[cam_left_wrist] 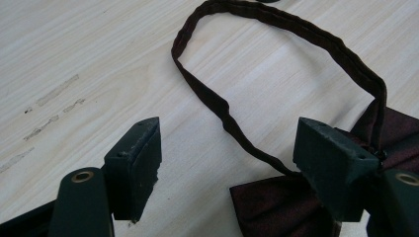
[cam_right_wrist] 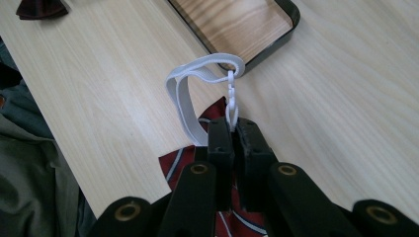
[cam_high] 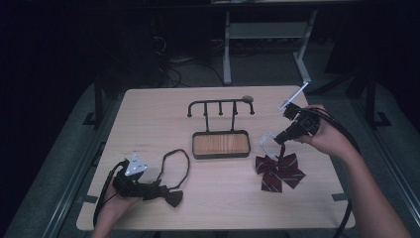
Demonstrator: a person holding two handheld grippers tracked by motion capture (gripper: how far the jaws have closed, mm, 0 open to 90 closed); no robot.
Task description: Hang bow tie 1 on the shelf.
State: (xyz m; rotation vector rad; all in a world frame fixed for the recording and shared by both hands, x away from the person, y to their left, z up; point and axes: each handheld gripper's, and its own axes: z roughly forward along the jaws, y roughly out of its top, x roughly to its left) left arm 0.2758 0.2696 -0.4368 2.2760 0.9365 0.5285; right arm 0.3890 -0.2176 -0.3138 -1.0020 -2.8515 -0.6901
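Dark bow tie (cam_high: 166, 192) lying crosswise, neck loop (cam_high: 174, 166) pointing away

— What carries it all?

— A pale wood-grain bench (cam_high: 163, 106), rectangular with rounded corners (a few faint scuff marks show on its left part).

— And what lies on it?

— Near the middle, a black-rimmed tray with a wooden floor (cam_high: 221, 144) and a hook rail (cam_high: 221, 104) rising behind it. At the front left, a dark bow tie (cam_high: 168, 194) with its neck strap looped out flat on the wood. Right of the tray, a dark red striped bow tie (cam_high: 279, 172).
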